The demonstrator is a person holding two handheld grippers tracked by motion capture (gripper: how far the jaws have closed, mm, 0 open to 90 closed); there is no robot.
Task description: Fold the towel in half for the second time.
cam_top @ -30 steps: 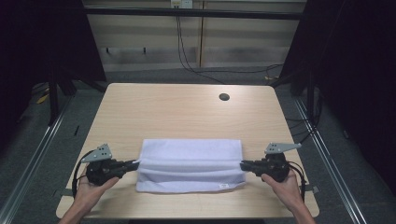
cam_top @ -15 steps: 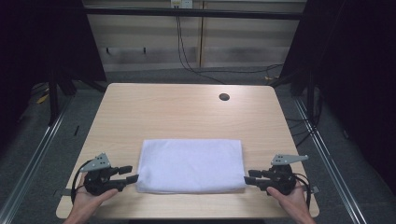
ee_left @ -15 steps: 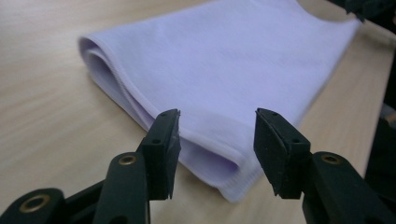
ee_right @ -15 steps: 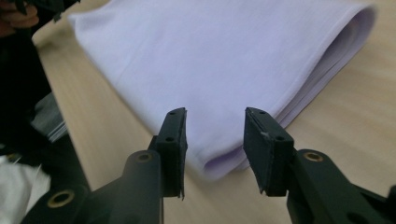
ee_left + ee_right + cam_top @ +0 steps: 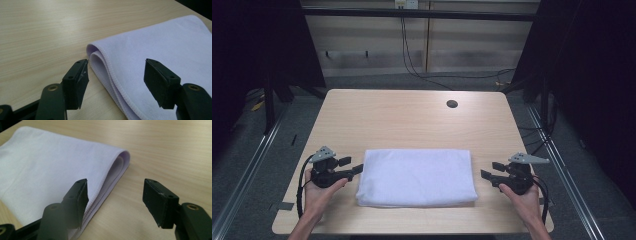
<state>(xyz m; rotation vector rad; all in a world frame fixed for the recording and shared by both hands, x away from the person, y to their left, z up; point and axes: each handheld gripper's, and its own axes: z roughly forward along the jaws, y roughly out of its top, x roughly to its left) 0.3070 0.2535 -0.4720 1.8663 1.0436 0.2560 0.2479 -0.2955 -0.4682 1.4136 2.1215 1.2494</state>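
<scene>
Your left tongs (image 5: pixel 357 169): black body, grey three-cornered plate on top, black cable looping back along your forearm. Your right tongs (image 5: pixel 486 175): same black build, same grey plate, black cable trailing behind your wrist. Each jaw: a flat, rectangular black pad with small recessed holes, carried on a rounded black arm with one brass-coloured rivet. Your forearms: bare, no sleeves.

- A folded white towel (image 5: pixel 417 177) is being carried by a light wooden table (image 5: pixel 382 120), lying flat toward six o'clock.
- A round dark hole (image 5: pixel 452 104) is being shown toward one o'clock.
</scene>
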